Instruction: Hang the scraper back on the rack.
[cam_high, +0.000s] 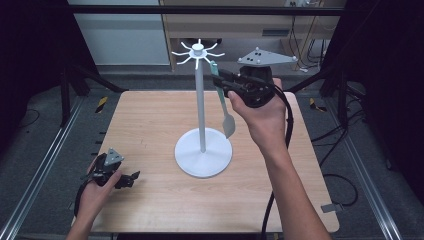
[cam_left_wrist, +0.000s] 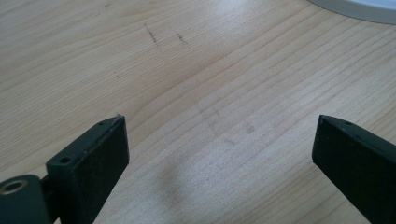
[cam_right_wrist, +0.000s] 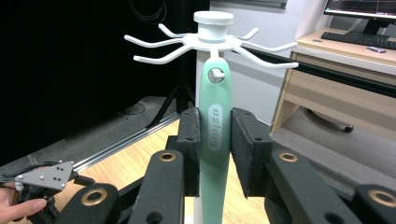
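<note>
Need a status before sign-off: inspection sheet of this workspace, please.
Surface: wooden table, faint scuff marks.
Job's things: white hook stand upright mid-table; green spatula with its handle hole on a hook.
Clutter: nothing seen.
Grippers: right claw shut on the spatula handle; left claw open, low over bare wood.
Cables: black cable trails along the right forearm.
Surroundings: desk, keyboard and monitor behind; metal rails along both sides.

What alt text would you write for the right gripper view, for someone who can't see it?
The right gripper is shut on the handle of a mint-green spatula, whose hanging hole sits over a hook of a white rack with radiating arms. Low at the left, the left gripper rests on the wooden table.
</note>
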